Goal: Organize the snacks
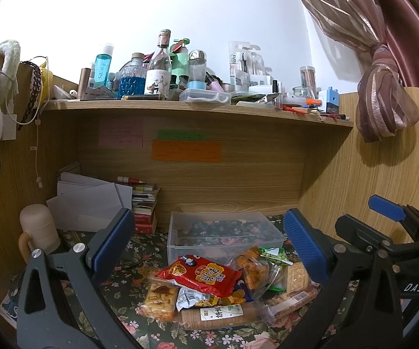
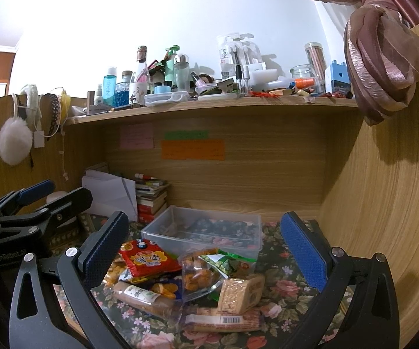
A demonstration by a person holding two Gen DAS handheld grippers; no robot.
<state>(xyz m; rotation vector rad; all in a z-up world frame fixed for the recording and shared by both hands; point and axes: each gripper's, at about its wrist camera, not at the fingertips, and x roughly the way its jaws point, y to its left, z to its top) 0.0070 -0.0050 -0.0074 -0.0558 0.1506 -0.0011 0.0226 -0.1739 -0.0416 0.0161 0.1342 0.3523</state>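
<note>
A pile of snack packets lies on the floral cloth: a red packet (image 1: 202, 274) (image 2: 148, 260) on top, a clear bag of orange crackers (image 2: 199, 274), a green pea packet (image 2: 227, 261), and cracker rolls (image 1: 218, 315) (image 2: 224, 320). Behind the pile stands an empty clear plastic box (image 1: 224, 232) (image 2: 206, 226). My left gripper (image 1: 209, 247) is open and empty, hovering over the pile. My right gripper (image 2: 206, 250) is open and empty, over the pile too. The right gripper shows at the right of the left wrist view (image 1: 383, 232); the left gripper shows at the left of the right wrist view (image 2: 35, 203).
A wooden desk alcove surrounds the area, with a side panel (image 2: 383, 203) close on the right. Books (image 2: 151, 195), white papers (image 1: 93, 200) and a beige cup (image 1: 38, 226) sit at the back left. The shelf (image 1: 180, 107) above is crowded with bottles.
</note>
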